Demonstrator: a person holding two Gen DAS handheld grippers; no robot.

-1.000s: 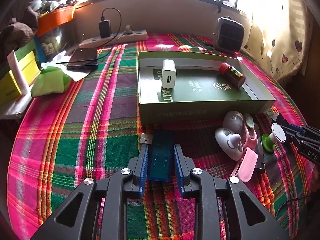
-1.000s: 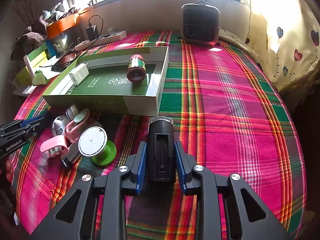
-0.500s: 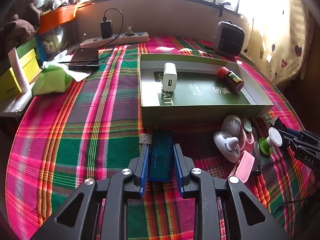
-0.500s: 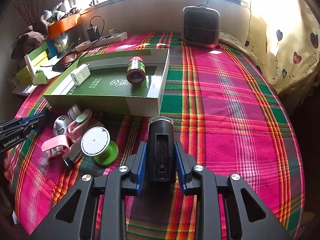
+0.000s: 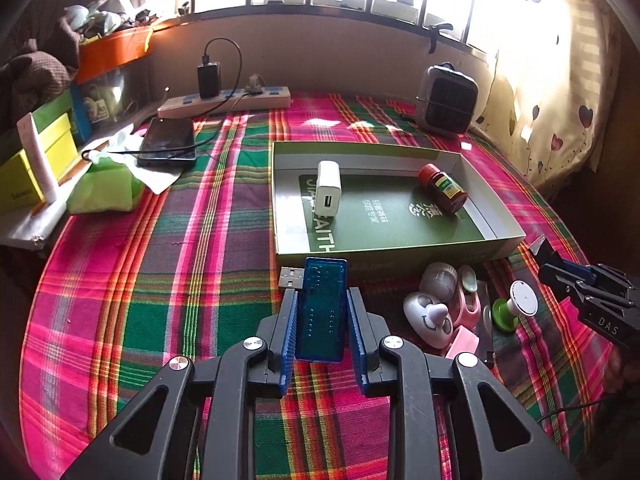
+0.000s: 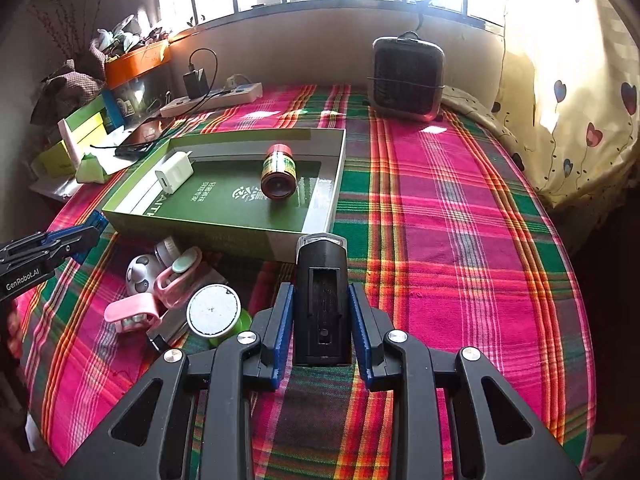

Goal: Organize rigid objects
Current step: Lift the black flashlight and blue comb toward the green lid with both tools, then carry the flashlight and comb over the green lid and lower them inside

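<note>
My left gripper (image 5: 322,304) is shut on a translucent blue USB device (image 5: 323,308), held above the plaid cloth just short of the green box (image 5: 496,216). My right gripper (image 6: 320,300) is shut on a black bike light (image 6: 321,300), near the box's (image 6: 320,216) front right corner. Inside the box lie a white charger (image 5: 329,188) (image 6: 174,172) and a red-capped bottle (image 5: 442,188) (image 6: 279,178). In front of the box sits a pile of small objects: a white figure (image 5: 428,318), pink clips (image 6: 132,312), a green-and-white spool (image 6: 214,314).
A small heater (image 6: 406,76) stands at the back. A power strip (image 5: 224,102), a phone (image 5: 168,142), tissue packs (image 5: 104,192) and stacked boxes (image 5: 36,160) crowd the left side. The cloth to the right of the box is bare.
Both grippers have risen and drawn a little back from the table with their objects still held; the box and pile look smaller and lower in view.
</note>
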